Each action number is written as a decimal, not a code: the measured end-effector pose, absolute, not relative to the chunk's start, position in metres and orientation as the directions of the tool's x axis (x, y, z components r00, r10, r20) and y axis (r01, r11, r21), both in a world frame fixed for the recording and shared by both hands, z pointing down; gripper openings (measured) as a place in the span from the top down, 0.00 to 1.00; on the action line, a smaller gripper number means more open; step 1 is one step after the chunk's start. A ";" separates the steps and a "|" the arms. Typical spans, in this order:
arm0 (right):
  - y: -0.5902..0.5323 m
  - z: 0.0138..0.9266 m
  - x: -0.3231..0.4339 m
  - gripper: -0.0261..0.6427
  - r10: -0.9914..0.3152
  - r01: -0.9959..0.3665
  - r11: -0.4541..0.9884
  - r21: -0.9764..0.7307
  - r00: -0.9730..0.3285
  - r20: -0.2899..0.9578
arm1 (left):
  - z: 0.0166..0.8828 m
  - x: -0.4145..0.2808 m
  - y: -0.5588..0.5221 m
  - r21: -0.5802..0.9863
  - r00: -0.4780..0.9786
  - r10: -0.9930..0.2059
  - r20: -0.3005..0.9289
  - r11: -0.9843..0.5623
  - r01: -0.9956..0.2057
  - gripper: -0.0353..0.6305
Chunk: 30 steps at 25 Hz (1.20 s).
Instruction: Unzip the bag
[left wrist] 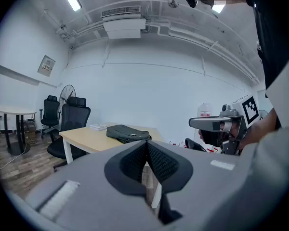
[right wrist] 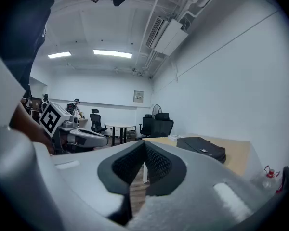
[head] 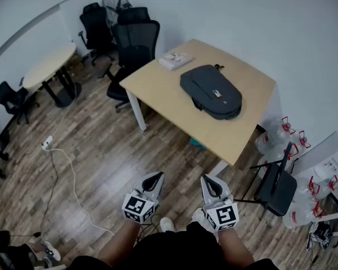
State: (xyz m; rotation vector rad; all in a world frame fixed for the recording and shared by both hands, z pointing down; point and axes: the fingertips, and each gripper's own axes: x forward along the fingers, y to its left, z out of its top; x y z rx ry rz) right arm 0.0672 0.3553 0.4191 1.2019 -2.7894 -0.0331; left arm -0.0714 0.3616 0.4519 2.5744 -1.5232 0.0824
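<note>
A dark grey bag (head: 210, 91) lies flat on the light wooden table (head: 158, 89) across the room; it also shows far off in the left gripper view as the bag (left wrist: 127, 133) and in the right gripper view as the bag (right wrist: 201, 147). Both grippers are held low, close to my body, well short of the table. My left gripper (head: 156, 178) is shut with nothing between its jaws. My right gripper (head: 207, 183) is shut too, jaws tip to tip and empty.
A white book (head: 175, 60) lies at the table's far corner. Black office chairs (head: 134, 44) stand behind the table, a folding chair (head: 277, 187) and water jugs (head: 273, 138) to its right. A round table (head: 48, 66) is at left. A white cable (head: 67, 173) runs over the wooden floor.
</note>
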 end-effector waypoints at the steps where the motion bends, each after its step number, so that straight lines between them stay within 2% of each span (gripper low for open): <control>1: 0.357 0.419 0.065 0.96 -0.724 -0.722 0.690 0.061 -0.685 0.083 | 0.453 -0.072 0.363 0.100 0.484 -0.866 0.122 -0.475 -0.875 0.92; 17: 0.359 0.427 0.050 0.96 -0.745 -0.745 0.666 0.041 -0.661 0.088 | 0.468 -0.079 0.371 0.103 0.528 -0.837 0.142 -0.518 -0.849 0.92; 30: 0.268 0.433 0.052 0.96 -0.724 -0.725 0.688 0.029 -0.684 0.086 | 0.470 -0.078 0.282 0.104 0.528 -0.832 0.171 -0.517 -0.850 0.92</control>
